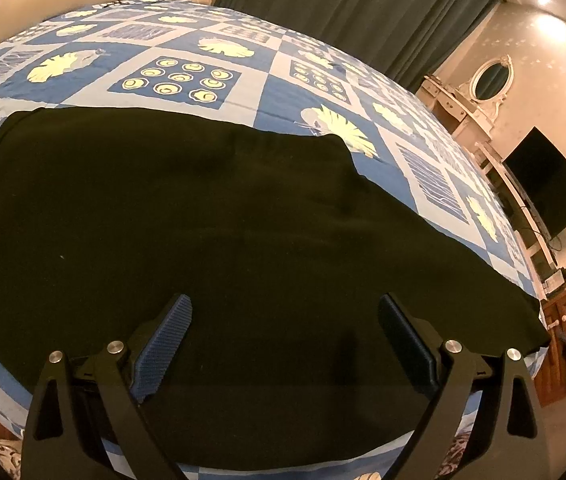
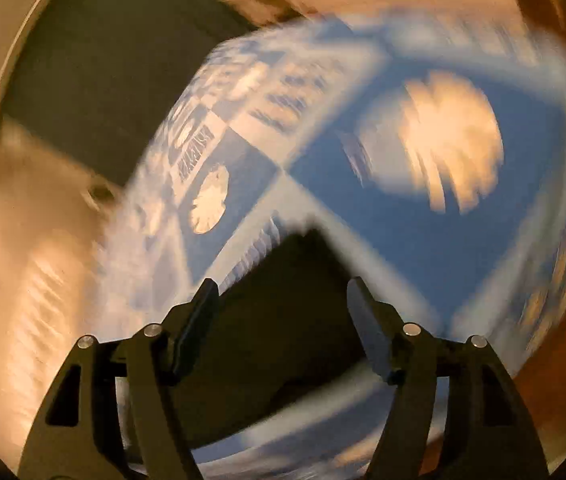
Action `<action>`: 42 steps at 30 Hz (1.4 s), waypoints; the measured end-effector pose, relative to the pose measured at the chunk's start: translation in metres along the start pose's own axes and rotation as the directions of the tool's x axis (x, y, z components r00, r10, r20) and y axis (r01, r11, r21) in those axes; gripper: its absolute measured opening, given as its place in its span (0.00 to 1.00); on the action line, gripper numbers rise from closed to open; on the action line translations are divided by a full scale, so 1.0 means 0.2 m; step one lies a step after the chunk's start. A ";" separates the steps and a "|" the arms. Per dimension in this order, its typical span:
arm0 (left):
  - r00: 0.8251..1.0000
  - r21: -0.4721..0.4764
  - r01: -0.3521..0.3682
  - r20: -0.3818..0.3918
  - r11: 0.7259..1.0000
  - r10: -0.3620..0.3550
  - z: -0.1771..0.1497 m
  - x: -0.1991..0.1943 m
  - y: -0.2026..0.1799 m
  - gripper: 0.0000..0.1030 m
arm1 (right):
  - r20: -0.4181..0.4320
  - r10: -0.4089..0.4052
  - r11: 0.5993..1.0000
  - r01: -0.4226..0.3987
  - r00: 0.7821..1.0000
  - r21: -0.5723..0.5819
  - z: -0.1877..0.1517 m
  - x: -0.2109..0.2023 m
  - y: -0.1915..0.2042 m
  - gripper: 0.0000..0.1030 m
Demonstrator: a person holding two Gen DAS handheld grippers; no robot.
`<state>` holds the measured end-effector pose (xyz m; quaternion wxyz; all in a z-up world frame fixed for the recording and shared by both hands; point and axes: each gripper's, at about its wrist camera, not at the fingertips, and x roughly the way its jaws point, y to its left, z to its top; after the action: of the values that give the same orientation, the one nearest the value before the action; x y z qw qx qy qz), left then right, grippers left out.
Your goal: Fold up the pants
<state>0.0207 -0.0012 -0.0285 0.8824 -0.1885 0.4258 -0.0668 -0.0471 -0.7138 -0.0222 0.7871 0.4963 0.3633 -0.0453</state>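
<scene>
Black pants (image 1: 211, 240) lie spread flat on a bed with a blue, white and yellow patterned cover (image 1: 187, 76); they fill most of the left wrist view. My left gripper (image 1: 285, 312) hovers open over the near part of the pants, its blue ribbed pads wide apart with nothing between them. The right wrist view is heavily blurred. In it my right gripper (image 2: 283, 300) stands open above a corner of the black pants (image 2: 283, 332), with nothing pressed between its fingers. Whether the fingers touch the cloth cannot be told.
Dark green curtains (image 1: 355, 12) hang behind the bed. A white dresser with an oval mirror (image 1: 491, 80) and a black screen (image 1: 547, 184) stand at the right wall. Wooden floor (image 1: 563, 360) shows past the bed's right edge.
</scene>
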 end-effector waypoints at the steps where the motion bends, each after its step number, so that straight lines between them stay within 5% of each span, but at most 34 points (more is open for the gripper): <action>1: 1.000 0.002 -0.001 0.001 1.000 0.001 0.00 0.00 0.00 0.90 | -0.025 0.036 0.993 -0.033 0.999 0.113 -0.05 0.01 -0.10 0.66; 4: 1.000 0.001 0.001 0.001 1.000 -0.001 0.00 0.00 0.00 0.90 | -0.048 0.155 0.932 -0.129 0.987 0.338 -0.19 0.09 -0.27 0.66; 11: 1.000 -0.004 0.006 0.004 1.000 -0.006 0.00 0.00 0.00 0.90 | 0.011 0.181 0.900 -0.170 0.983 0.401 -0.22 0.26 -0.27 0.67; 13: 1.000 0.002 0.003 0.006 1.000 -0.003 -0.01 -0.01 -0.01 0.90 | 0.007 0.155 0.921 -0.147 0.988 0.362 -0.19 0.28 -0.23 0.65; 17: 1.000 0.008 0.000 0.009 1.000 0.000 -0.01 -0.01 -0.01 0.90 | -0.006 0.061 0.982 -0.059 0.998 0.181 -0.13 0.27 -0.09 0.31; 22: 1.000 0.008 0.000 0.010 1.000 0.000 -0.01 -0.01 -0.01 0.90 | 0.025 -0.049 0.997 0.050 0.998 -0.054 -0.10 0.22 0.07 0.15; 26: 1.000 0.010 -0.001 0.011 1.000 0.001 -0.01 -0.01 -0.01 0.90 | 0.137 -0.114 0.949 0.149 0.984 -0.278 -0.13 0.14 0.22 0.15; 28: 1.000 0.016 -0.004 0.013 1.000 0.004 -0.01 -0.01 -0.01 0.90 | 0.166 -0.081 0.939 0.131 0.983 -0.317 -0.13 0.11 0.22 0.15; 34: 1.000 0.036 -0.017 0.014 0.999 0.017 -0.01 0.00 -0.03 0.91 | 0.091 -0.174 0.952 0.191 0.981 -0.239 -0.10 0.18 -0.05 0.13; 37: 1.000 0.033 -0.018 0.015 0.999 0.018 -0.01 0.00 -0.03 0.91 | 0.080 -0.221 0.945 0.233 0.972 -0.228 -0.11 0.15 -0.06 0.21; 40: 1.000 0.034 -0.017 0.016 0.999 0.016 -0.01 0.00 -0.03 0.91 | 0.115 -0.275 0.933 0.293 0.955 -0.208 -0.08 0.08 -0.06 0.32; 42: 1.000 0.034 -0.018 0.014 0.999 0.018 -0.01 0.00 -0.03 0.91 | 0.188 -0.355 0.896 0.391 0.916 -0.212 -0.06 0.01 -0.05 0.33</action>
<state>0.0197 -0.0073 -0.0280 0.8890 -0.1700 0.4201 -0.0648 -0.0555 -0.7079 -0.0338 0.8430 0.3117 0.3967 -0.1865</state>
